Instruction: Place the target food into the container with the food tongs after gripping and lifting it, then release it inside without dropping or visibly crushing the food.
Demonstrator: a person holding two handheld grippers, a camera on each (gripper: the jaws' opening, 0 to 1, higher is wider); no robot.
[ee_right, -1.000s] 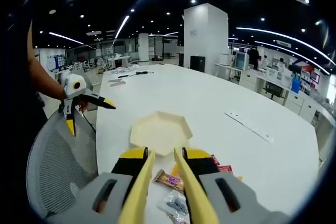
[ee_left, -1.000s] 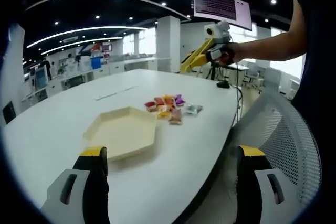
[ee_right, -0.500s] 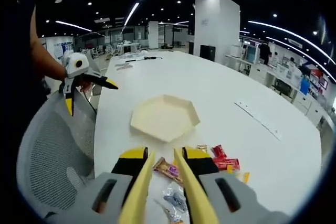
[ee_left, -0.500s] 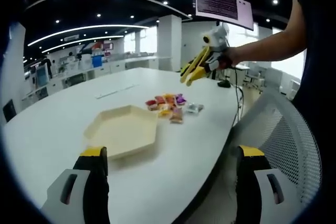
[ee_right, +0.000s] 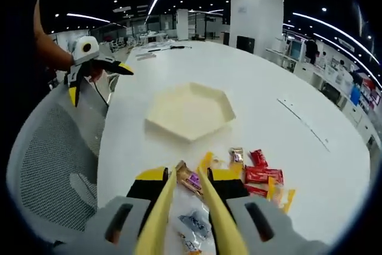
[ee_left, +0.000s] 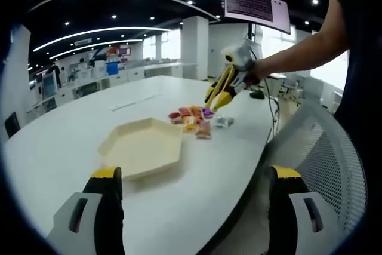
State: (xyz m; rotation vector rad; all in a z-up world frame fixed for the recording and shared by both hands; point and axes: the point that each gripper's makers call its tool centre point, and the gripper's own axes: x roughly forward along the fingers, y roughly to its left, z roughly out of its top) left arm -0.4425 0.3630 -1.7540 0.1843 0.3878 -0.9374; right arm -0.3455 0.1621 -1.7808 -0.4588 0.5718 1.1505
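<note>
Reaching step: right tool with yellow tongs narrowed over brown snack, lower centre of frame; next, close gently, lift toward hexagonal tray

In the right gripper view, the yellow tongs and the jaws holding them cover part of the snack packets just ahead; the printing on the wrappers is too small to read. In the left gripper view, the far right gripper is blurred, so its tips' contact with the pile cannot be told.
</note>
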